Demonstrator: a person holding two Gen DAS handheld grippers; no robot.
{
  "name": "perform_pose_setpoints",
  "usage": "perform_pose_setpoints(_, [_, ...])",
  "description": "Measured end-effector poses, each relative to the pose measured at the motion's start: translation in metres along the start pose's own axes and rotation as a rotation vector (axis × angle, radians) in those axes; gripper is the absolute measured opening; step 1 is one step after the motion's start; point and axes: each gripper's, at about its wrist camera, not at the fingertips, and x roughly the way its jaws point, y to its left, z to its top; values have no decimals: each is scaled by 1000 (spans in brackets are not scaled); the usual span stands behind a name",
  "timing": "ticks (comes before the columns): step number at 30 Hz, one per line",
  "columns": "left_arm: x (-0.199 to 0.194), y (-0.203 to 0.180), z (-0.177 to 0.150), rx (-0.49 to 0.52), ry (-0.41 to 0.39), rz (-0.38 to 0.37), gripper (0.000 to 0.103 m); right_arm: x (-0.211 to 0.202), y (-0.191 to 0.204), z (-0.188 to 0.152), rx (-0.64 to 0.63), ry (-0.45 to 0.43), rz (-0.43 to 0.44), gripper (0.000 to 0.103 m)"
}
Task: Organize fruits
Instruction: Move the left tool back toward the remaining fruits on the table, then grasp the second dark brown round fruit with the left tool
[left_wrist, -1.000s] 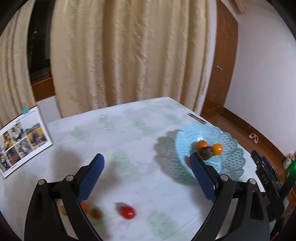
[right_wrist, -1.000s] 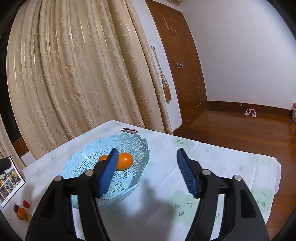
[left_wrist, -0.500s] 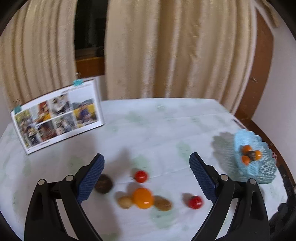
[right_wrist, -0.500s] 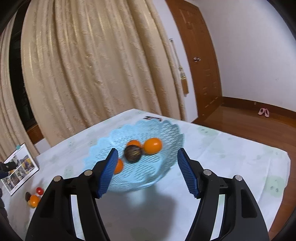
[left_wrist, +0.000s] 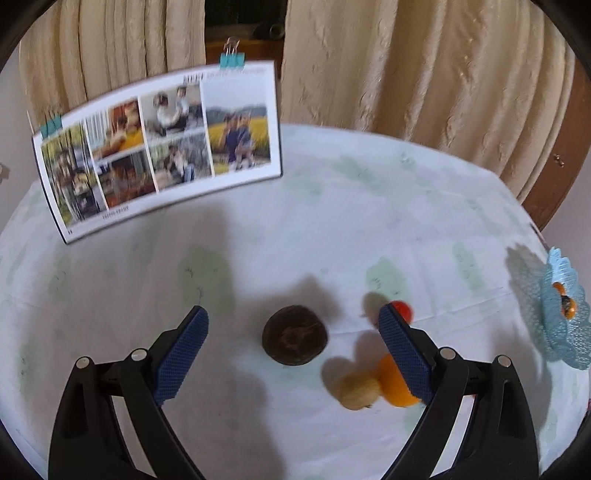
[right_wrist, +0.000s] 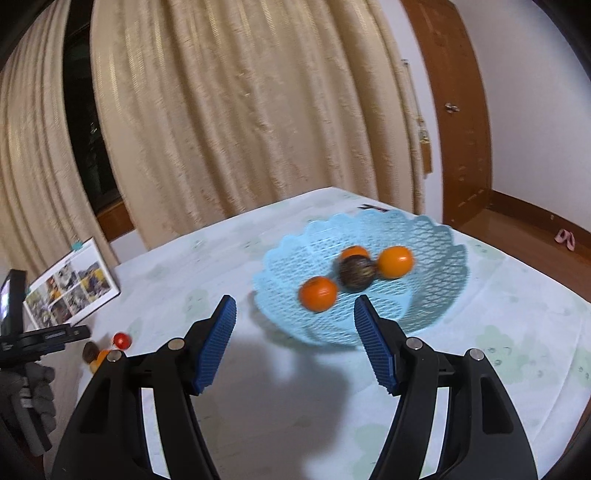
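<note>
In the left wrist view my left gripper (left_wrist: 293, 321) is open, with a dark brown round fruit (left_wrist: 294, 339) on the table between its fingers. A tan fruit (left_wrist: 359, 389), an orange (left_wrist: 394, 382) and a small red fruit (left_wrist: 402, 310) lie by the right finger, partly hidden. The light blue basket (left_wrist: 565, 332) is at the far right. In the right wrist view my right gripper (right_wrist: 293, 306) is open and empty just before the basket (right_wrist: 436, 291), which holds an orange (right_wrist: 318, 293), two more oranges and a dark fruit (right_wrist: 356, 272).
A photo calendar (left_wrist: 159, 144) stands on the table behind the fruits. Curtains hang behind the table. A wooden door (right_wrist: 454, 110) and floor lie to the right. The left gripper (right_wrist: 40, 338) and gloved hand show at the left of the right wrist view.
My left gripper swung left from the basket to the loose fruits and closed in on the dark brown fruit. My right gripper drew back and rose slightly, showing more of the basket's inside.
</note>
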Motion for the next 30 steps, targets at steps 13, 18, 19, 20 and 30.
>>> perform_pose_setpoints(13, [28,3,-12,12,62,19,67,11,50,-14,-125,91,129,68])
perform_pose_setpoints(18, [25,3,-10,15,65,-3,43,18,66,-18,-142,146,195,68])
perform_pose_setpoints(19, [25,3,-9,12,67,-5,43,19,69,-19,-146,153,205,68])
perform_pose_setpoints(20, [24,3,-9,8,66,-7,43,20,73,-20,-152,163,218,68])
perform_pose_setpoints(30, [-23,9,9,-10,-51,20,43,38,127,-23,-238,268,368,68])
